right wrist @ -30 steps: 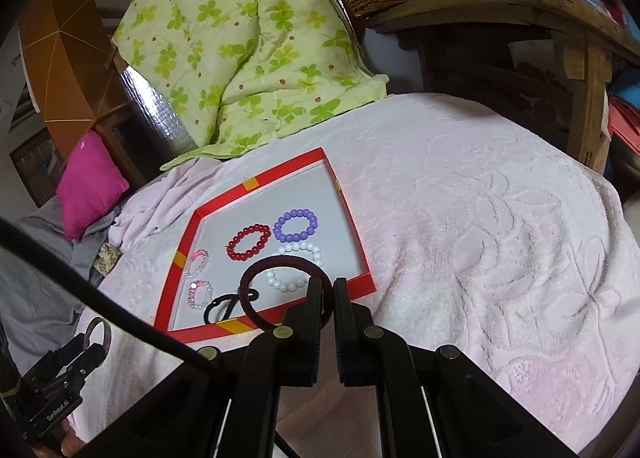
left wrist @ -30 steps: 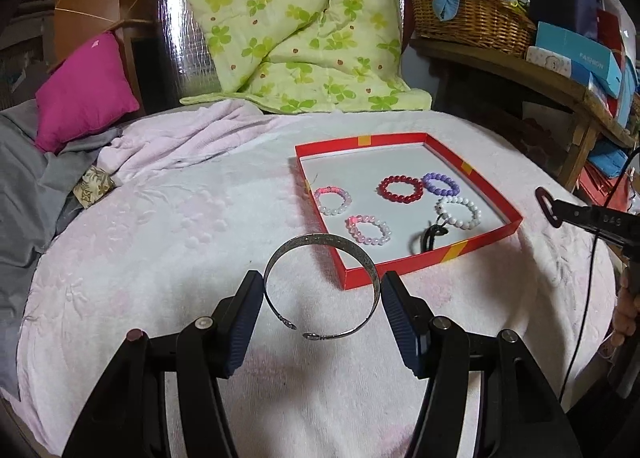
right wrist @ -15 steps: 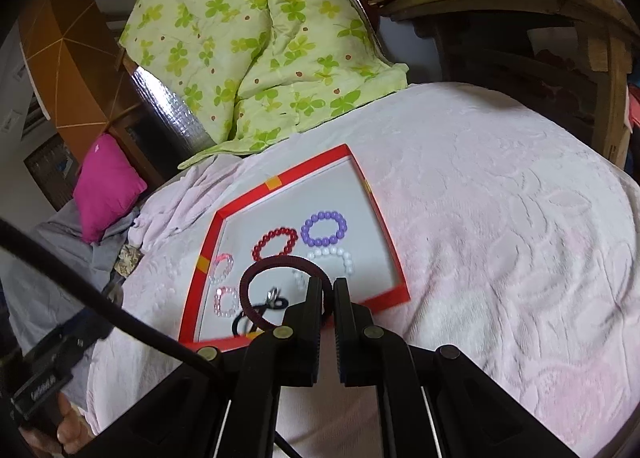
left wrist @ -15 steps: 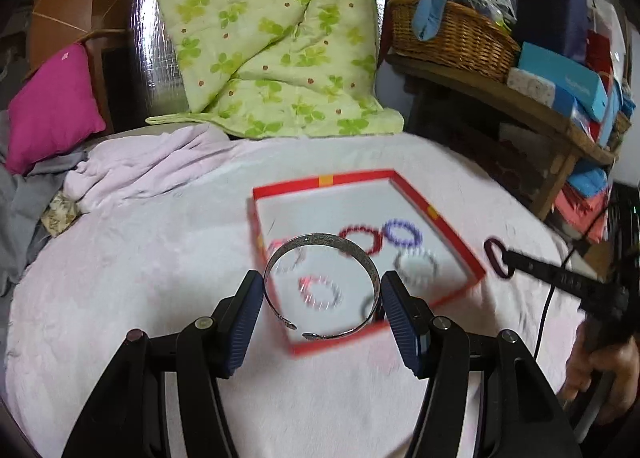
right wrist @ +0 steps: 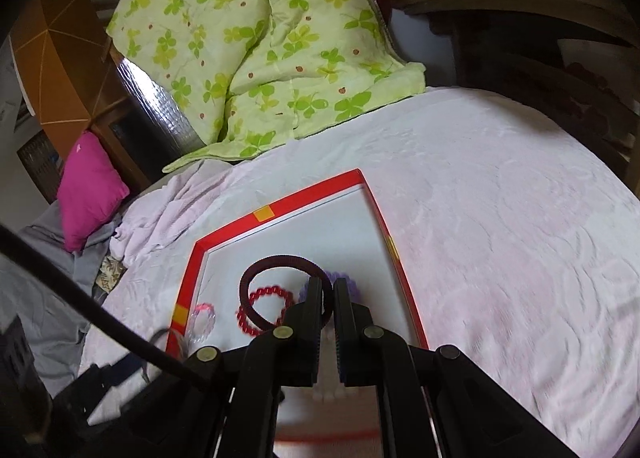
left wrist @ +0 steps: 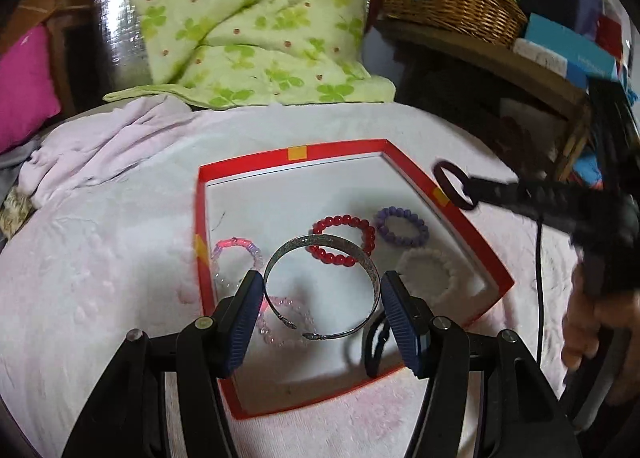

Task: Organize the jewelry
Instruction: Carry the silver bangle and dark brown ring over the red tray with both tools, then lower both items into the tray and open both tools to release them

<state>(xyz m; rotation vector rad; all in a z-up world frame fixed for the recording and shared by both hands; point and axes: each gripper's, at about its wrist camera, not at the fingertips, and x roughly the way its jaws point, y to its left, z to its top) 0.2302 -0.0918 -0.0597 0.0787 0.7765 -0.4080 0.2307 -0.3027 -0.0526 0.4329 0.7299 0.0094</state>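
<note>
Bracelets lie inside a shallow red tray (left wrist: 472, 232) with a white floor, which sits on a pale pink blanket (left wrist: 100, 258) spread over the surface. The left gripper (left wrist: 322, 294) hangs above the near part of this tray, and its jaws stand partly open with a silver cuff bangle (left wrist: 320, 286) pressed between the two blue ribbed pads (left wrist: 244, 324), one pad on each side of the ring. The open ends of the bangle point toward the camera. Under and around it in the tray I see a red bead bracelet (left wrist: 344, 241), a purple bead bracelet (left wrist: 402, 226), a white bead bracelet (left wrist: 426, 273), two clear pink ones (left wrist: 236, 252) at the left side, and a black cord piece (left wrist: 376, 346) near the front wall. The right gripper (right wrist: 327, 286) is fully closed, and its tips pinch a dark maroon hair tie (right wrist: 280, 290) by one edge, so the loop hangs free above the far half of the tray. In the left view this hair tie appears over the right rim of the tray, and a hand (left wrist: 592, 322) holds the handle of that gripper. Behind the blanket there are a green clover quilt (left wrist: 248, 17), a magenta pillow (right wrist: 90, 189) and a wicker basket (left wrist: 452, 1).
</note>
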